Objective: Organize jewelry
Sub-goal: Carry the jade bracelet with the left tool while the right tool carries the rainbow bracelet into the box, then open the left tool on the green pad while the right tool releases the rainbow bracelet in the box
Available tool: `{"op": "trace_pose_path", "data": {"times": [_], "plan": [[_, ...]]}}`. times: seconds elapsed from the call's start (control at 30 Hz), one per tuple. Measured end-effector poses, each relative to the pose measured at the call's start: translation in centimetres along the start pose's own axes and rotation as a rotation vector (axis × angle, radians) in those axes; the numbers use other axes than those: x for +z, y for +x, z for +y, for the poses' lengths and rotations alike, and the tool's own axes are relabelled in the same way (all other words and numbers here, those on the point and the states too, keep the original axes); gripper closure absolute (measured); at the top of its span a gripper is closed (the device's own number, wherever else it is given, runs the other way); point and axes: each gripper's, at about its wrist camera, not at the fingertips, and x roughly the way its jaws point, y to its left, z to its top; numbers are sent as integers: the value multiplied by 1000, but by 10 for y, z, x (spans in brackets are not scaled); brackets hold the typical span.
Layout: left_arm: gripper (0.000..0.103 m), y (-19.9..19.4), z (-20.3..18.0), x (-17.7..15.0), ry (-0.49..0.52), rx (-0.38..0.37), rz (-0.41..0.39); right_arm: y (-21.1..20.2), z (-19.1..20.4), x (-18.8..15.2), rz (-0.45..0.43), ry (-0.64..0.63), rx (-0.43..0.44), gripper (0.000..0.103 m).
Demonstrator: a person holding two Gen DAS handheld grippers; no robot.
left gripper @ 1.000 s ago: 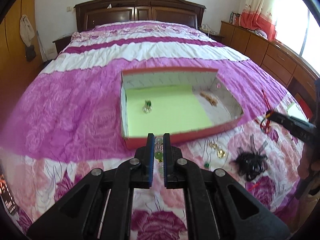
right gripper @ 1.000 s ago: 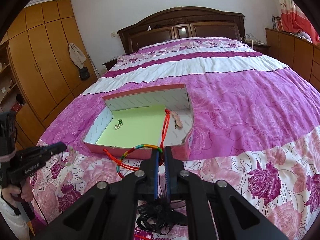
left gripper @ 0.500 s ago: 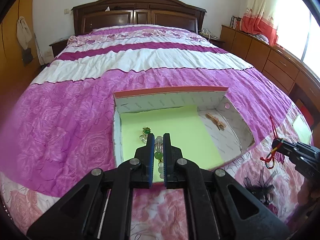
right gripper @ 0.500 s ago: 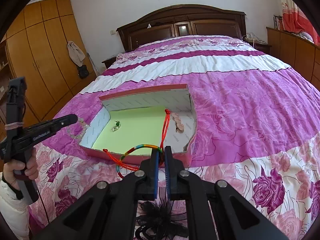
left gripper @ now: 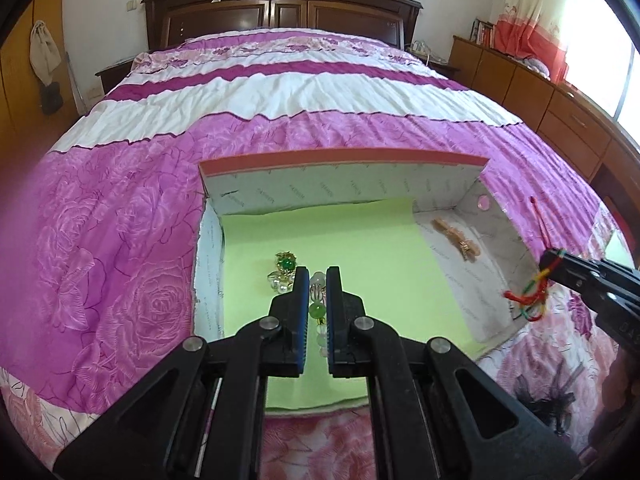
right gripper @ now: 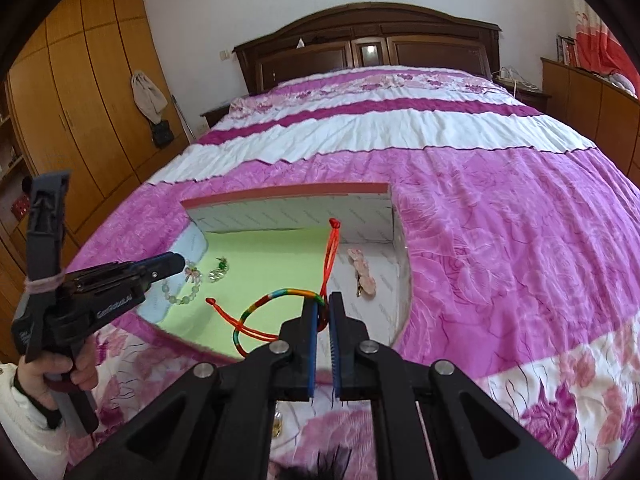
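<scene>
My left tool (left gripper: 317, 280) pinches a bead bracelet (right gripper: 182, 286), low centre of the left view, over the box (left gripper: 344, 160). I judge it light and limp, so the pinched beads could slip. My right tool (right gripper: 324, 312) is pressed together on a rainbow cord bracelet (right gripper: 276, 294), soft and floppy, with tails trailing. The box walls stand close on all sides; the green floor (left gripper: 360, 248) has open room between the brooch (left gripper: 285, 264) and the hair clip (left gripper: 456, 238).

Bright daylight, window glare, fisheye-warped edges

Pink floral bedspread (left gripper: 120, 208), dark wooden headboard (left gripper: 280, 12), orange wardrobe (right gripper: 80, 92), red curtain (left gripper: 532, 20).
</scene>
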Motion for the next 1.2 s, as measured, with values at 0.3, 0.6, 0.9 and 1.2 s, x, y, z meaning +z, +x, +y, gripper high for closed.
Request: {"op": "trace_pose_path", "data": {"times": [0.3, 0.6, 0.9, 1.2], "plan": [[103, 21, 12, -9, -10, 38, 44, 54, -3, -5, 128, -38, -68, 96], [103, 32, 16, -16, -26, 56, 80, 68, -1, -9, 157, -94, -126, 96], [100, 27, 16, -17, -35, 65, 76, 67, -7, -8, 149, -47, -106, 88], [83, 9, 17, -17, -51, 34, 50, 53, -3, -7, 113, -6, -54, 68]]}}
